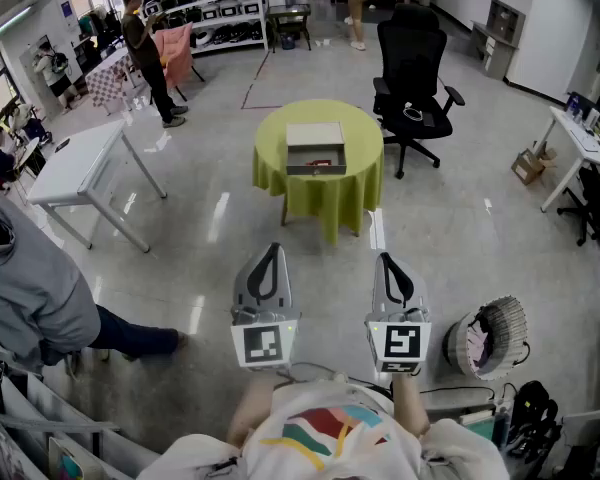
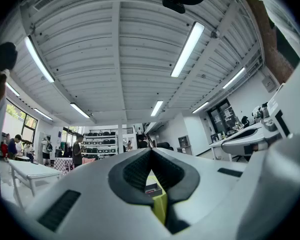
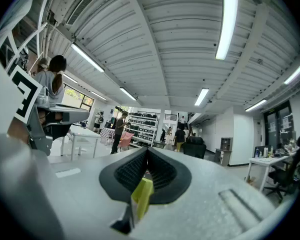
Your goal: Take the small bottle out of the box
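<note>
A shallow grey box lies with its lid up on a round table under a yellow-green cloth, a few steps ahead on the floor. A small reddish patch shows inside the box; I cannot make out a bottle from here. My left gripper and right gripper are held side by side close to the body, well short of the table, both shut and empty. In the left gripper view the tips meet, with the cloth and box seen below them. In the right gripper view the tips also meet.
A black office chair stands right of the round table. A white table is at the left, a person in a grey hoodie near left, a wicker basket near right, a white desk far right.
</note>
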